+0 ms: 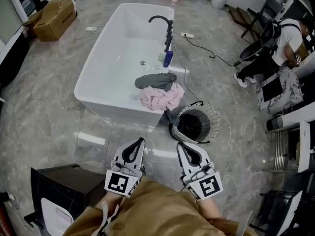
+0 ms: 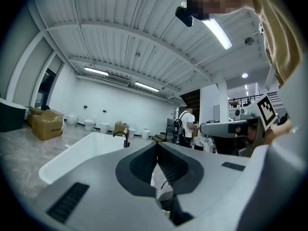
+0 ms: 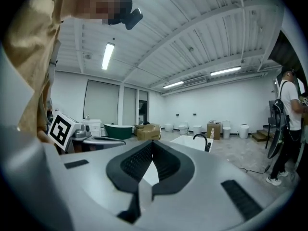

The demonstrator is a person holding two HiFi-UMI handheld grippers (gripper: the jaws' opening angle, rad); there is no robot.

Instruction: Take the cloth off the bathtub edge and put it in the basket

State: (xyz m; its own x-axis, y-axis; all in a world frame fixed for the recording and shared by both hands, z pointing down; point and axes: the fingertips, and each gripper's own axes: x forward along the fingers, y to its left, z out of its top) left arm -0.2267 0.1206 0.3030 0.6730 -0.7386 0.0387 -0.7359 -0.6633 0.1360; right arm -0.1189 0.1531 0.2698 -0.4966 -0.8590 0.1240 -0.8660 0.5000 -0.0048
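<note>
A pink cloth point(image 1: 161, 98) and a dark grey cloth point(image 1: 155, 80) lie heaped on the near right edge of the white bathtub point(image 1: 98, 75). A round wire basket point(image 1: 195, 124) stands on the floor just right of that corner, with a dark cloth point(image 1: 172, 116) draped at its left rim. My left gripper point(image 1: 138, 142) and right gripper point(image 1: 181, 145) are held close to my body, well short of the tub, both shut with nothing in them. In the left gripper view the tub point(image 2: 86, 150) and basket point(image 2: 165, 194) show past the jaws; the right gripper view shows the tub point(image 3: 185, 141).
A black faucet point(image 1: 165, 26) and a blue bottle point(image 1: 168, 59) stand at the tub's right rim. A cable point(image 1: 204, 48) runs across the floor. A person point(image 1: 275, 45) stands at the far right. A cardboard box point(image 1: 54, 17) lies far left, a dark cabinet point(image 1: 64, 183) near left.
</note>
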